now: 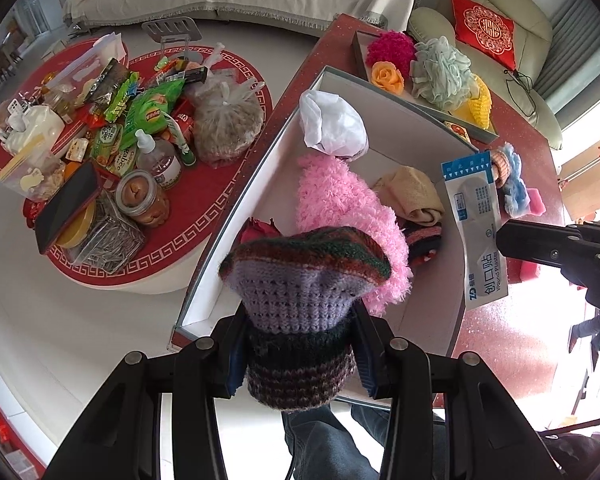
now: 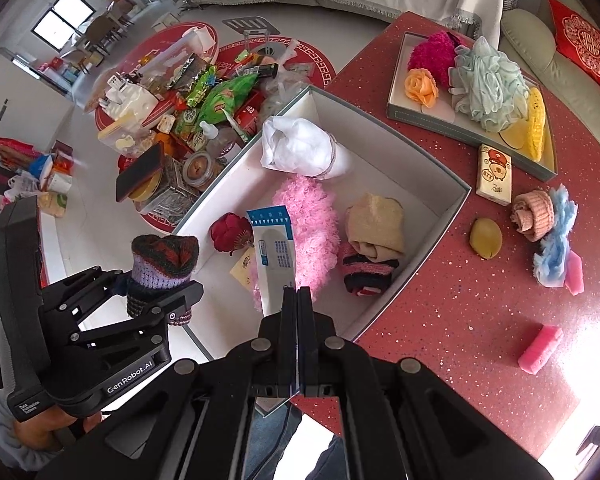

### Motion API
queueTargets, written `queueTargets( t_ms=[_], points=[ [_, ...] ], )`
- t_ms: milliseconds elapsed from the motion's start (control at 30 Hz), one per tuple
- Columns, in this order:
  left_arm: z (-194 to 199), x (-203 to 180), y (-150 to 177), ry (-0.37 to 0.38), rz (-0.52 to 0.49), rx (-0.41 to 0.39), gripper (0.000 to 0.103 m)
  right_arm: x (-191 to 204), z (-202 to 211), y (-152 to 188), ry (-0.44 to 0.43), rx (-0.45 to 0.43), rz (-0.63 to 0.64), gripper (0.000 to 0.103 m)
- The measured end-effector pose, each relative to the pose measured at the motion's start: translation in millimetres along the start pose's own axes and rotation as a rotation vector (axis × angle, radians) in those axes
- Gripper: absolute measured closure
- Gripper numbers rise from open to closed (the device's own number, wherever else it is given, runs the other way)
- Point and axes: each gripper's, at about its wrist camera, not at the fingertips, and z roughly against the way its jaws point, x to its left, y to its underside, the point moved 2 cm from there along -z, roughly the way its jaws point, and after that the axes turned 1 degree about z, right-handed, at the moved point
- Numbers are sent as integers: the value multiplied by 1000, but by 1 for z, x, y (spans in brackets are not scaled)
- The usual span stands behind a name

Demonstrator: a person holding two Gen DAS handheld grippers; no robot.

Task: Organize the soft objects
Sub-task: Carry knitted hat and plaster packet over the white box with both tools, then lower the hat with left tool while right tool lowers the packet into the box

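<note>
My left gripper (image 1: 300, 360) is shut on a rolled striped knit piece (image 1: 300, 292), purple, green and red, held above the near left corner of the open white box (image 1: 236, 220). The same knit roll (image 2: 164, 256) shows at the left of the right wrist view. My right gripper (image 2: 298, 294) is shut on a white and blue wound-plaster packet (image 2: 274, 252), which hangs over the box (image 2: 440, 216). In the box lie a white plastic bag (image 2: 300, 148), a pink fluffy piece (image 2: 312, 220), a beige cloth (image 2: 376, 220), a dark striped sock (image 2: 366, 274) and a red flower (image 2: 230, 232).
A grey tray (image 2: 428, 120) at the back of the red table holds a magenta pompom, an orange flower, a pale bath puff and yellow pads. Loose on the table: pink sponges (image 2: 540, 348), a yellow pad (image 2: 486, 238), a pink knit roll, blue fluff. A round table (image 1: 204, 216) crowded with snacks stands left.
</note>
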Motion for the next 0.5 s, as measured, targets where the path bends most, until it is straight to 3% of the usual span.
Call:
queueTargets(
  t_ms=[500],
  points=[
    [-15,1,0,-6,-23,37,58,-4,-10,-5,23,27,-5,103]
  ],
)
